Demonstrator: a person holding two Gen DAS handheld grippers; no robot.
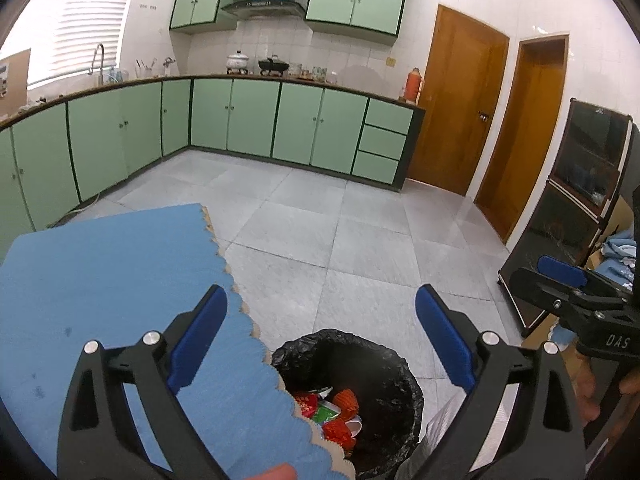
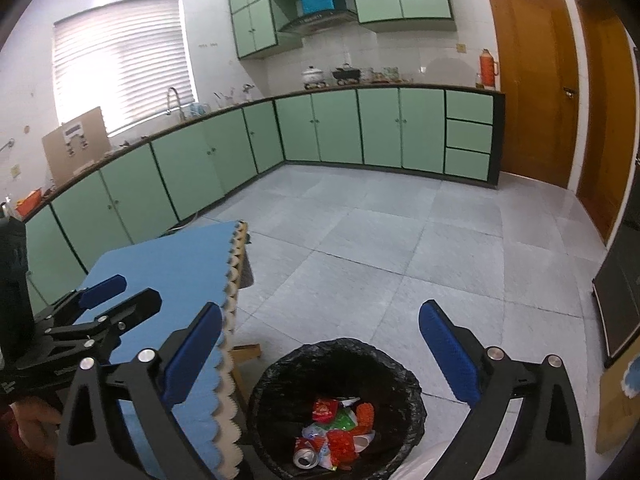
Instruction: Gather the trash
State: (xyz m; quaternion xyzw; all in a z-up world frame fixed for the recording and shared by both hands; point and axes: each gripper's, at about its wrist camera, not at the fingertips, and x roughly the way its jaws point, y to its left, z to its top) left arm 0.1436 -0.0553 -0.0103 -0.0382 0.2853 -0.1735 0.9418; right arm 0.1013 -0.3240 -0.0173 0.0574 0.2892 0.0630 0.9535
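A round bin with a black liner [image 1: 384, 384] [image 2: 288, 384] stands on the floor beside the blue-covered table [image 1: 100, 280] [image 2: 176, 264]. Inside lie red and green wrappers [image 1: 336, 412] [image 2: 340, 420], paper cups and a crushed drink can [image 2: 305, 457]. My left gripper [image 1: 322, 316] hangs above the bin's near-left side, jaws wide open, nothing between them. My right gripper [image 2: 320, 334] hovers above the bin, also wide open and empty. Each gripper shows in the other's view: the right one [image 1: 560, 276] at the right edge, the left one [image 2: 120, 292] over the table.
Green kitchen cabinets [image 1: 248, 120] [image 2: 340, 128] run along the back and left walls. Two brown doors [image 1: 460, 108] [image 2: 532, 80] stand at the right. A dark glass cabinet [image 1: 576, 208] is at the right, with a cardboard box beside it. Grey tiled floor [image 1: 340, 232] lies beyond the bin.
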